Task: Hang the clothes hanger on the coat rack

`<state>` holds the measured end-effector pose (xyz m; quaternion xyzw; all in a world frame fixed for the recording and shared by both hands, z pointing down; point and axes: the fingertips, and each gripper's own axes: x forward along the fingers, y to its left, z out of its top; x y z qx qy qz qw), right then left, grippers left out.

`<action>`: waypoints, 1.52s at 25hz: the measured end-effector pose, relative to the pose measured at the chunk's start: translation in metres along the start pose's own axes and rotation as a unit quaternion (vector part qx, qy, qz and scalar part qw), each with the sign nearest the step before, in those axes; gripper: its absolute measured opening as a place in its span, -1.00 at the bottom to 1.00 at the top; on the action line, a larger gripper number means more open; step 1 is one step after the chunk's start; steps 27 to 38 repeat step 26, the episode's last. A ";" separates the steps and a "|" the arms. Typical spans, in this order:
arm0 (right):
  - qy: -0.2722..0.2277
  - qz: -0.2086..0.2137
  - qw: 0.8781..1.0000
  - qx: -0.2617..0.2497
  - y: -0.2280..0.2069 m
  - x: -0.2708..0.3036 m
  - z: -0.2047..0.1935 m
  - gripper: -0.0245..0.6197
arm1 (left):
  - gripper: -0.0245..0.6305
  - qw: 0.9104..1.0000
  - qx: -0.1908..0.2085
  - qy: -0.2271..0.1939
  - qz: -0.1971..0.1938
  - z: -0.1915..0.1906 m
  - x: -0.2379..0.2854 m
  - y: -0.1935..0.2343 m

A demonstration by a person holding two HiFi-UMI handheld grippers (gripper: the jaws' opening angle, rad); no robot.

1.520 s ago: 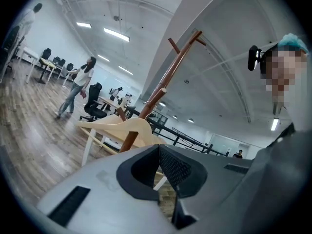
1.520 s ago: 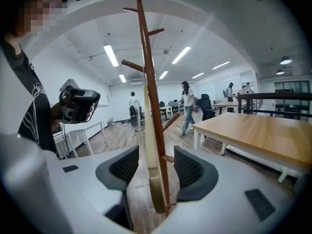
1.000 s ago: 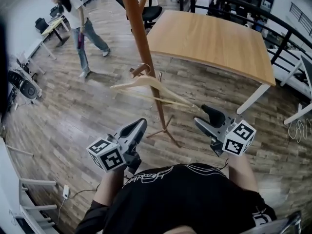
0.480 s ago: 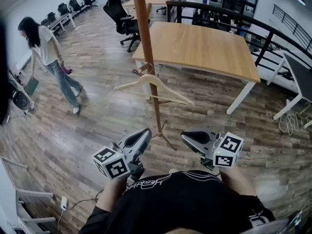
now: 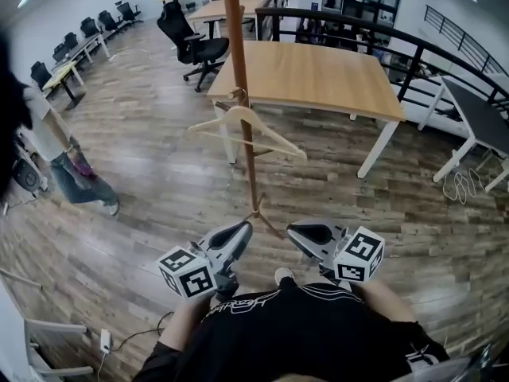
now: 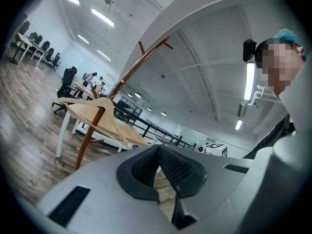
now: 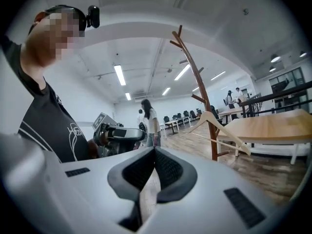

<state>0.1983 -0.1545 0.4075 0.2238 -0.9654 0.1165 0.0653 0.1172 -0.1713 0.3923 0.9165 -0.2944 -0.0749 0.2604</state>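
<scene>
A pale wooden clothes hanger [image 5: 248, 129] hangs by its metal hook from a low peg of the brown wooden coat rack [image 5: 238, 62], apart from both grippers. My left gripper [image 5: 242, 229] and right gripper [image 5: 296, 231] are held close to my body, well short of the rack's foot, and point toward it. Both are shut with nothing between the pads. The left gripper view shows the shut left gripper [image 6: 158, 147] with the hanger [image 6: 109, 118] and rack [image 6: 127, 76] beyond it. In the right gripper view the shut right gripper [image 7: 154, 150] sits below the hanger [image 7: 220, 126].
A large wooden table [image 5: 318, 78] stands just behind the rack, with a black office chair [image 5: 191, 42] to its left and a black railing [image 5: 398, 38] behind. A person [image 5: 64, 165] walks at the left. A dark table [image 5: 477, 118] and floor cables [image 5: 465, 185] lie at right.
Both grippers have drawn back from the rack toward my body. The right gripper's jaws went from open to shut. The hanger stays on its peg. The person at left walked nearer.
</scene>
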 end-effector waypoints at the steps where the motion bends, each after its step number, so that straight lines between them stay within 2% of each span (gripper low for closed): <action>1: 0.002 -0.003 1.000 0.001 0.003 -0.003 -0.003 -0.80 | -0.90 1.000 0.000 0.001 -0.002 -0.003 -0.002 -0.003; 7: 0.006 -0.022 1.000 0.010 0.016 -0.015 -0.012 -0.80 | -0.90 1.000 -0.006 0.013 -0.011 -0.016 -0.013 -0.016; 16: -0.010 -0.017 1.000 0.021 0.033 -0.022 -0.016 -0.80 | -0.90 1.000 -0.011 0.023 -0.011 -0.031 -0.018 -0.022; 38: -0.019 -0.027 0.999 0.031 0.026 -0.028 -0.020 -0.80 | -0.90 0.999 -0.013 0.036 -0.012 -0.037 -0.013 -0.020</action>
